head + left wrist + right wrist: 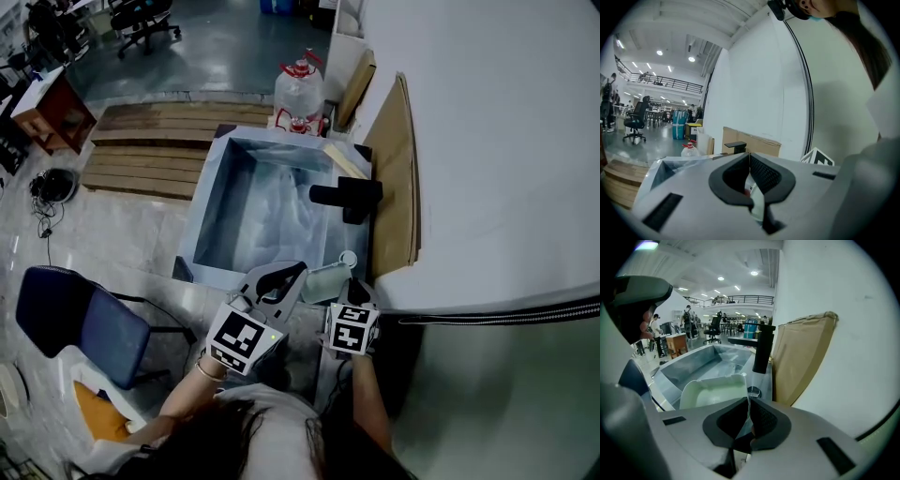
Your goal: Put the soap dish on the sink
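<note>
The soap dish (324, 281) is a pale green-white tray, and my right gripper (345, 284) is shut on its right wall. In the right gripper view the soap dish (712, 390) hangs tilted just over the near right corner of the steel sink (693, 366), in front of the right gripper (748, 401). My left gripper (286, 277) sits just left of the dish with its jaws together, shown shut in its own view (749, 157). I see nothing clamped in it. The sink basin (202, 220) lies ahead of both grippers.
A black faucet (345, 195) stands on the sink's right deck, with a small round fitting (348, 258) near the dish. Cardboard (394, 178) leans on the white wall at right. A water jug (299, 94) stands behind the sink, a blue chair (80, 319) to its left.
</note>
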`<state>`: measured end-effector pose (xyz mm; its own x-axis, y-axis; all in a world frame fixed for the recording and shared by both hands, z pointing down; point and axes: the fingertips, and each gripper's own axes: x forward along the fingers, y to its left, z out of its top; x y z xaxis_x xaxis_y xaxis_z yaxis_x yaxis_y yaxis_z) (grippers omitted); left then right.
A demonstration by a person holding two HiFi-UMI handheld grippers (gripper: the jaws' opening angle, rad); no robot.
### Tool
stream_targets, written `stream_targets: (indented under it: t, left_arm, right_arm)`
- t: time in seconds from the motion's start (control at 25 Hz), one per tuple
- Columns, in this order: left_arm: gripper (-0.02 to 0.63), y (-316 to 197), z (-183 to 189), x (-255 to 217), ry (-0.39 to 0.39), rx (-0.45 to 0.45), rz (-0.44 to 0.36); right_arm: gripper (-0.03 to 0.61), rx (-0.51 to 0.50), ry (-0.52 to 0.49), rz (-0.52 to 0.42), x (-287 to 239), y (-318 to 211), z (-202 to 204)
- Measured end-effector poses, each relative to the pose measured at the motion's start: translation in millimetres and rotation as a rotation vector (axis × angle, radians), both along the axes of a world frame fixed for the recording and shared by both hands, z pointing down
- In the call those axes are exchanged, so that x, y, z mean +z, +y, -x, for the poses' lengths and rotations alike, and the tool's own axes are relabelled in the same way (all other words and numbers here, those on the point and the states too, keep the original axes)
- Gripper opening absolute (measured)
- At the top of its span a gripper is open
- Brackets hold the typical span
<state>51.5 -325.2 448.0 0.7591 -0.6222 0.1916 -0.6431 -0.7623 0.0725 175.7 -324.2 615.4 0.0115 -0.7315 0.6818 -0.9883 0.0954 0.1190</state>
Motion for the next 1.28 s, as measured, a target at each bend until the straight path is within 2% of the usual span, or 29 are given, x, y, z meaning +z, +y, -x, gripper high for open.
stream_targets:
  t: [0.36,0.8,1.28]
  left_arm:
    - [0.009,0.6,1.3,14.6,-0.017,0.0,0.05]
    - [0.009,0.0,5.9,20.0,-0.047,0.016,0.042]
    - [0.009,5.3,13.0,16.5,-0.05,0.009,0.028]
  right_arm:
    - [0.037,0.016,-0.017,0.049,25.4,-1.2,-5.3]
    - [0.037,0.047,-0.038,0.075,39.7,-0.8,-6.8]
    - [0.054,0.07,-0.075,0.052,41.6,2.1,-4.4]
